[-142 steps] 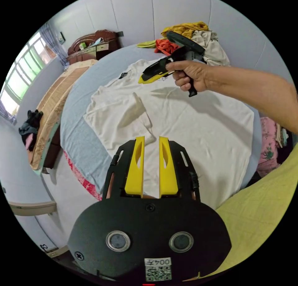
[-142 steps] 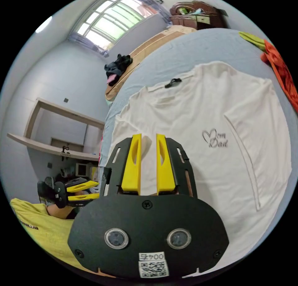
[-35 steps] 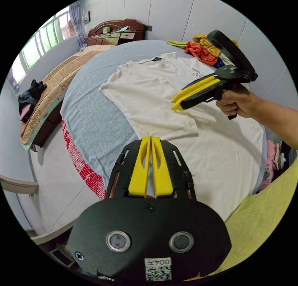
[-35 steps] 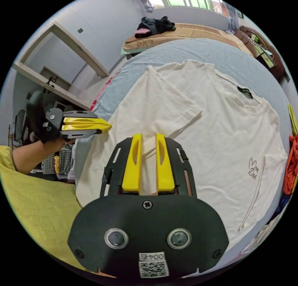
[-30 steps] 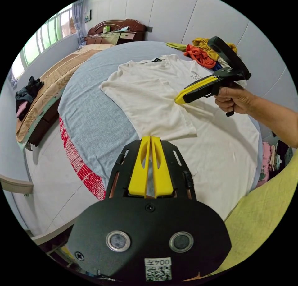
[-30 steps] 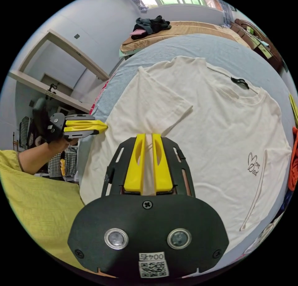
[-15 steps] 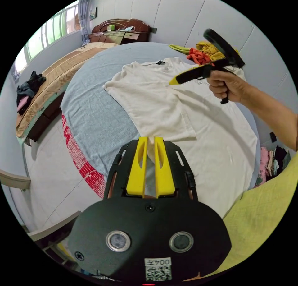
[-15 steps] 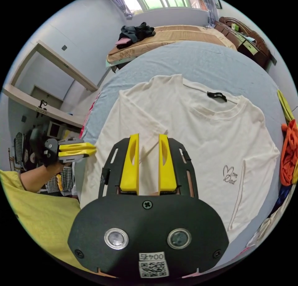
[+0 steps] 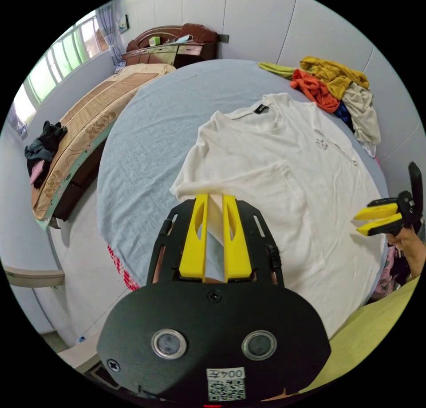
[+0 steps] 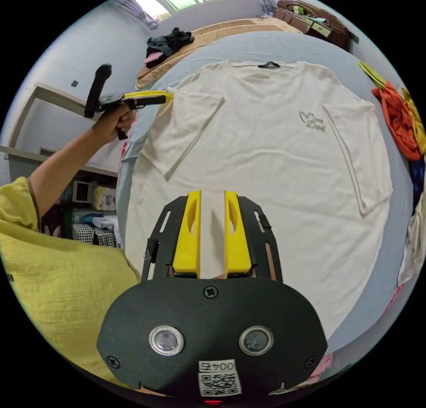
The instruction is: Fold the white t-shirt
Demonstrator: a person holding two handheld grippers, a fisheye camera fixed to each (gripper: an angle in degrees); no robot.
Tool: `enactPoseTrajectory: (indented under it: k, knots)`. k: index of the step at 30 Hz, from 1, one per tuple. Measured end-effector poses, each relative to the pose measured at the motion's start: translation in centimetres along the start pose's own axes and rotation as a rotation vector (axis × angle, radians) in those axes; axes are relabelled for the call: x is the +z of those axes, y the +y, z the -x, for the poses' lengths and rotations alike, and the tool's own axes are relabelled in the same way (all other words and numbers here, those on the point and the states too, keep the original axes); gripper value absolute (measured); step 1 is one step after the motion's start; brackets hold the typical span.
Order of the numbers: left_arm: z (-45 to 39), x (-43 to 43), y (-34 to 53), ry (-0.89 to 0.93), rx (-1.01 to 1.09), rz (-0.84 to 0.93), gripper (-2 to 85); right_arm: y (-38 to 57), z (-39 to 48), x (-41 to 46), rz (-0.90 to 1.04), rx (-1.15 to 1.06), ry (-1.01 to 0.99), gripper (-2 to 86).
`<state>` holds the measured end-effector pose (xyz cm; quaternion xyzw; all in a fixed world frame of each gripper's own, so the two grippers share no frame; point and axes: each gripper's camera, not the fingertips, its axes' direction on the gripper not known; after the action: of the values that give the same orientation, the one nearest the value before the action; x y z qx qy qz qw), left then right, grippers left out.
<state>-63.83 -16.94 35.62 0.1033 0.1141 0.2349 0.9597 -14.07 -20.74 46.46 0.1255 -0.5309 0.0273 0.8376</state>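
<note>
So the left gripper (image 9: 215, 199) has its 2 yellow jaws a little apart with a fold of the white t-shirt (image 9: 284, 177) sitting between them, right at the shoulder edge. Whether both jaws actually press on the cloth, I can't tell. In the right gripper view you can see that same gripper at about 10 o'clock, gripped by a hand (image 10: 111, 124), its tip against the shirt's sleeve corner, and from that side the jaws look nearly together.

The right gripper (image 10: 212, 199) hangs over the lower part of the shirt with a clear gap between its 2 jaws and nothing between them. In the left gripper view it pokes in at roughly 3 o'clock, jaws parted, off past the shirt's edge.

The shirt itself is spread chest-up on the bed (image 9: 146, 128), which has a light blue sheet. Collar with its dark tag (image 10: 268, 64) points to 12 o'clock in the right gripper view. Both sleeves are folded inward onto the body, and there's a small print on the chest.

Further out, a pile of clothes (image 9: 330, 82) in orange, mustard and beige sits on the bed near 2 o'clock in the left gripper view. A second bed (image 9: 84, 115) with a tan cover runs along the window side at 10 o'clock, with a dark bundle of clothing (image 9: 42, 144) on it. The person's yellow-green top (image 10: 57, 266) shows at 8 o'clock in the right gripper view.
</note>
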Motion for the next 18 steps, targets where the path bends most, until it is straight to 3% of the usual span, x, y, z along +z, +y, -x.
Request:
enactPoseTrajectory:
  k: [9, 18]
  knots:
    - [-3.1, -1.6, 0.5, -0.007, -0.035, 0.027, 5.4, 10.9, -1.5, -5.0, 0.115, 0.093, 0.159, 8.5]
    - [-14.7, -7.3, 11.4, 0.142, -0.139, 0.046, 2.9, 20.1, -3.8, -7.7, 0.254, 0.130, 0.328, 7.2]
